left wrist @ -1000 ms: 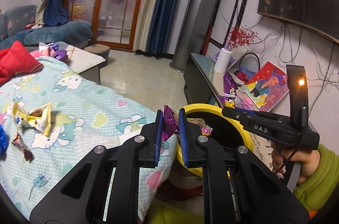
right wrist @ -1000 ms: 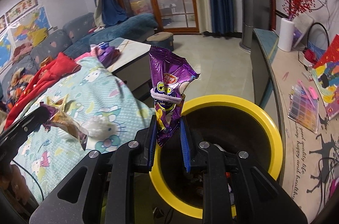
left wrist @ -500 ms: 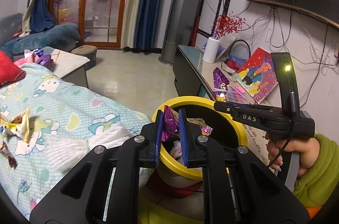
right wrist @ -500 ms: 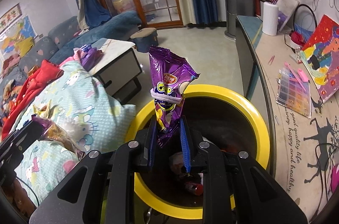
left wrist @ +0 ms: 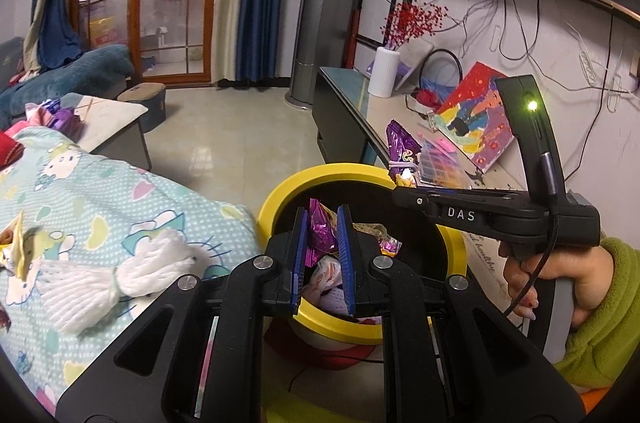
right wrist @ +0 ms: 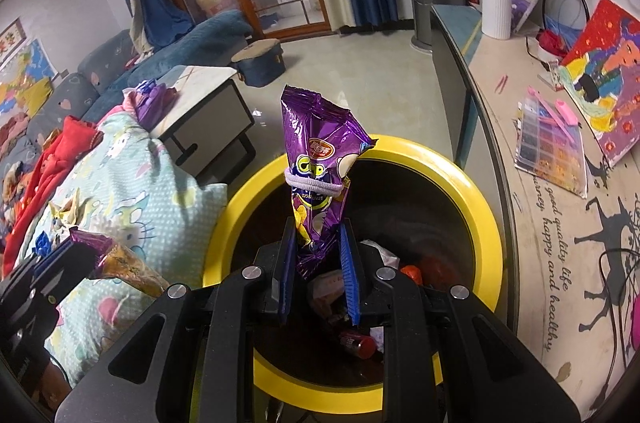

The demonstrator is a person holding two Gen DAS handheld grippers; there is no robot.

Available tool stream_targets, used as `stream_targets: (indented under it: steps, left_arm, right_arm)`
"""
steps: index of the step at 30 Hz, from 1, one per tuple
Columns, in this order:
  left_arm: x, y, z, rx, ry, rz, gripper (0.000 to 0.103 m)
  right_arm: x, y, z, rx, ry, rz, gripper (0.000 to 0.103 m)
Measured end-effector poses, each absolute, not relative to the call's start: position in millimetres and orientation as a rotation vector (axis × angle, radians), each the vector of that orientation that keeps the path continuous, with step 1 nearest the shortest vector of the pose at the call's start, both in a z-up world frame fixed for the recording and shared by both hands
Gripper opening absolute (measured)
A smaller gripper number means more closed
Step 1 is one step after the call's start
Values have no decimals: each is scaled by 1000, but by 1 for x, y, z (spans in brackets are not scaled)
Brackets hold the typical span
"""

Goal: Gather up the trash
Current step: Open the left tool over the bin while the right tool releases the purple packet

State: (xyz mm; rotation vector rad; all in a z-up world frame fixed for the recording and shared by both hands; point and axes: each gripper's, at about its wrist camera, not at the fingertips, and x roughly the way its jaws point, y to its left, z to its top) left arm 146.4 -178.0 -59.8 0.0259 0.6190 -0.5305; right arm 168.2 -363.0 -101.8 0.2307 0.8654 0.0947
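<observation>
A yellow-rimmed black bin (left wrist: 280, 199) (right wrist: 476, 195) stands between the bed and a low cabinet, with several wrappers inside. My left gripper (left wrist: 323, 235) is over the bin's mouth, shut on a crumpled magenta foil wrapper (left wrist: 320, 227); it also shows in the right wrist view (right wrist: 86, 251). My right gripper (right wrist: 318, 255) is over the bin, its jaws a little apart around a purple snack bag (right wrist: 320, 159) tied with a white band; the bag also shows in the left wrist view (left wrist: 402, 151).
A patterned blanket (left wrist: 100, 199) covers the bed on the left, with a white tassel (left wrist: 104, 275) and a yellow wrapper (left wrist: 18, 247) on it. A low cabinet (right wrist: 560, 223) on the right holds a white vase (right wrist: 496, 7), paintings and a bead box. A small table (right wrist: 208, 103) stands beyond.
Both grippers moved from the bed's edge to over the bin's mouth. The right gripper's jaws have spread slightly around the purple bag.
</observation>
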Motion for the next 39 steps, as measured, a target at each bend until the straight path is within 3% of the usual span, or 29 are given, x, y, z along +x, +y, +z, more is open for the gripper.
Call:
stream_targets:
  steps: [22, 27, 29, 31, 33, 39]
  left_arm:
    - [162, -214, -90, 82, 715, -588, 10]
    - [170, -215, -93, 63, 731, -586, 12]
    - [172, -213, -93, 48, 732, -578, 23]
    - [172, -209, -92, 31, 729, -578, 42]
    - [172, -204, -88, 16, 720, -564, 51]
    - [172, -189, -79, -46, 695, -514, 92]
  right_arm:
    - [174, -394, -124, 337, 935, 40, 22]
    - [174, -400, -124, 353, 931, 21, 29]
    - [173, -402, -123, 361, 927, 15, 31]
    - [173, -403, -122, 363, 922, 6, 35]
    - [173, -404, -120, 373, 913, 4, 42]
    - [170, -402, -113, 373, 881, -5, 52]
